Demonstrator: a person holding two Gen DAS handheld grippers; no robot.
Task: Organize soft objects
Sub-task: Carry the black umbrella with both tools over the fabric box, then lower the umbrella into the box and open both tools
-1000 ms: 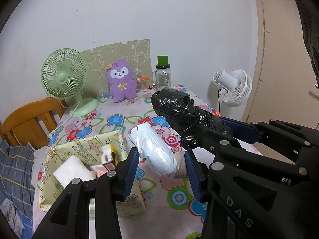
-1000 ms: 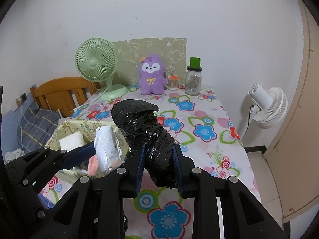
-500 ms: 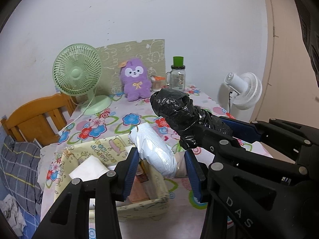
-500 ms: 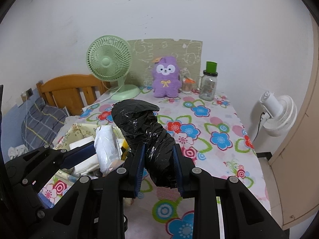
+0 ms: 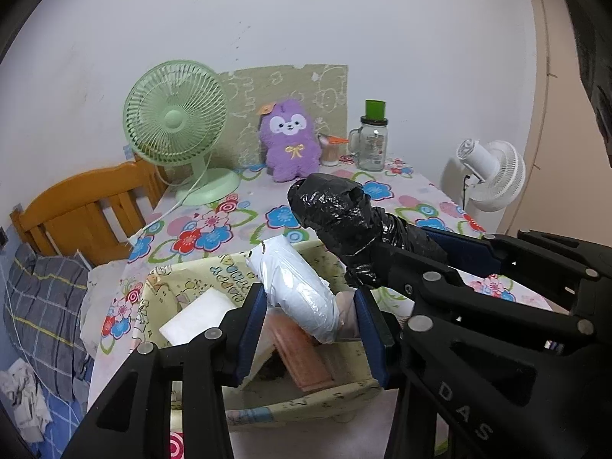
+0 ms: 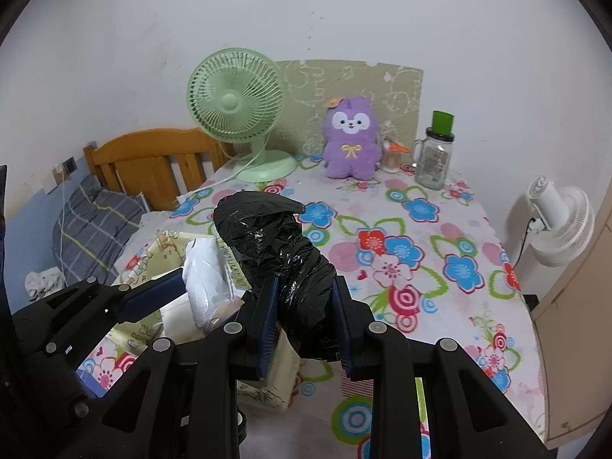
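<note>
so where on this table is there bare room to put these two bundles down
Free: the flowered cloth between the black bundle and the white fan, and the strip in front of the purple plush. Crowded: the yellow box, already holding packs, and the back edge with green fan and jar.

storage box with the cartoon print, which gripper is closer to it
Left. The left gripper holds its white bundle over the storage box; the right gripper hangs beside the box over the tablecloth.

The white bundle (image 5: 296,287) and left gripper's fingers (image 5: 252,334) hide much of the fabric bin (image 5: 306,401); its contents are unidentifiable.
</note>
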